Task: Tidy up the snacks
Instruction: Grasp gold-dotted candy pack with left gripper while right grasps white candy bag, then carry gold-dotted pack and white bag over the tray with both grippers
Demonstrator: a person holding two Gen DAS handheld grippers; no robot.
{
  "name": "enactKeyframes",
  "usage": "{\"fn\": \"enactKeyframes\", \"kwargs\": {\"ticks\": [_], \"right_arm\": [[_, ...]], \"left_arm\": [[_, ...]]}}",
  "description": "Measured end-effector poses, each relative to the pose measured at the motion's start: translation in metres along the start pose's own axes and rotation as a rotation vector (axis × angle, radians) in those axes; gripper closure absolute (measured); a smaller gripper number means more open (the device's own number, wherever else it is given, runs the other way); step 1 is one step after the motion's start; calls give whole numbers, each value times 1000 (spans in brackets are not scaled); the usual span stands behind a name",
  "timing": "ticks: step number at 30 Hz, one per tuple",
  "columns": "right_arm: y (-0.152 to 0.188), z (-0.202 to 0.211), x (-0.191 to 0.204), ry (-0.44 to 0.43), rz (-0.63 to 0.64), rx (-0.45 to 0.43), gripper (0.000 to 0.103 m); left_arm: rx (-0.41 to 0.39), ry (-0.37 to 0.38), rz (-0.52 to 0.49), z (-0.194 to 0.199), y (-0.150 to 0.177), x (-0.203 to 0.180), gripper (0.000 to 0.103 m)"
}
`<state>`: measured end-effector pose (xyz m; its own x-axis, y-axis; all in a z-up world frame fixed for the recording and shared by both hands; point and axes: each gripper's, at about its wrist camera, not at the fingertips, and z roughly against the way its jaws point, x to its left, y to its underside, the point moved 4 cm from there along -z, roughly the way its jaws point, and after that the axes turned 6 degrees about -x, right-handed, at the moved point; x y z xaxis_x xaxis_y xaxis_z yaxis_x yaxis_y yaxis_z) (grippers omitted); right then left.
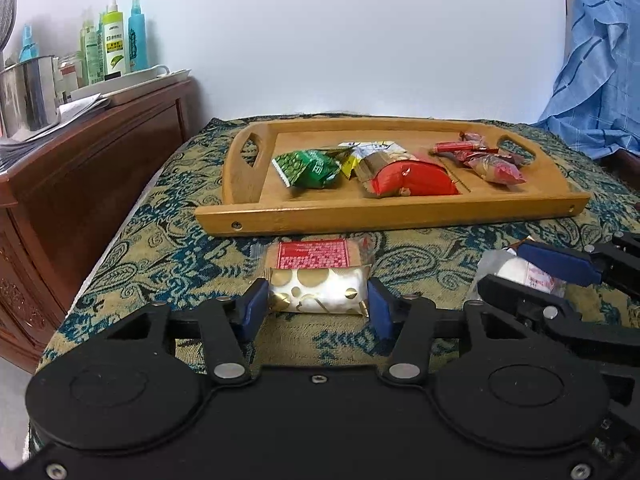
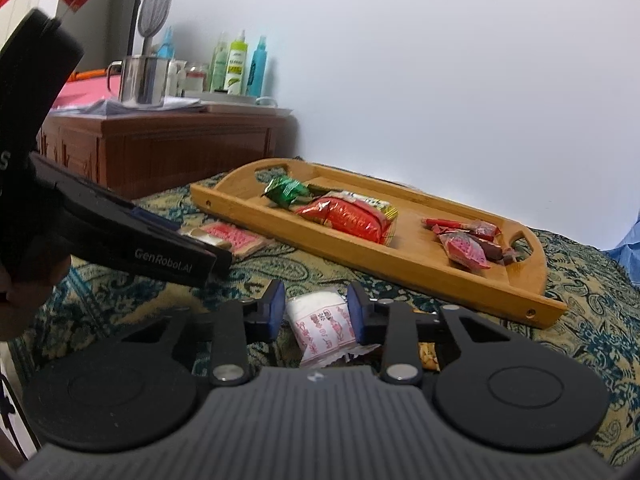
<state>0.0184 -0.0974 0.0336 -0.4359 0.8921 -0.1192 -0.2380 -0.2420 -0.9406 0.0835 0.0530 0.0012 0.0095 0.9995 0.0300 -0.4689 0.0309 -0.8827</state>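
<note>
My left gripper [image 1: 318, 306] is shut on a white and gold snack packet [image 1: 320, 292] that lies on the patterned cloth, with a blue pad against each end. Just behind it lies a flat snack with a red label [image 1: 312, 254]. My right gripper [image 2: 316, 310] is shut on a white packet with red print [image 2: 324, 324], which also shows at the right of the left wrist view. Beyond both stands a wooden tray [image 1: 360, 216] holding green packets [image 1: 308, 168], a red pack [image 1: 412, 180] and small red candies [image 1: 492, 164].
A dark wooden cabinet [image 1: 100, 152] stands to the left with a steel mug [image 1: 28, 96], papers and spray bottles [image 1: 116, 40] on top. Blue fabric [image 1: 600, 60] hangs at the far right. A white wall runs behind the tray.
</note>
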Motion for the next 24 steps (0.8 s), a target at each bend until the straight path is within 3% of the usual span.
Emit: {"fn": "enactKeyframes", "kwargs": {"ticks": [12,24], "right_arm": [[-13,8,-16,43,-62,-69,65],[-39,1,-67,116,-212,-81,66]], "left_arm": [[-50,-2,27,11,-29,-11,53],[-111,14,41,6,-78,-27,54]]}}
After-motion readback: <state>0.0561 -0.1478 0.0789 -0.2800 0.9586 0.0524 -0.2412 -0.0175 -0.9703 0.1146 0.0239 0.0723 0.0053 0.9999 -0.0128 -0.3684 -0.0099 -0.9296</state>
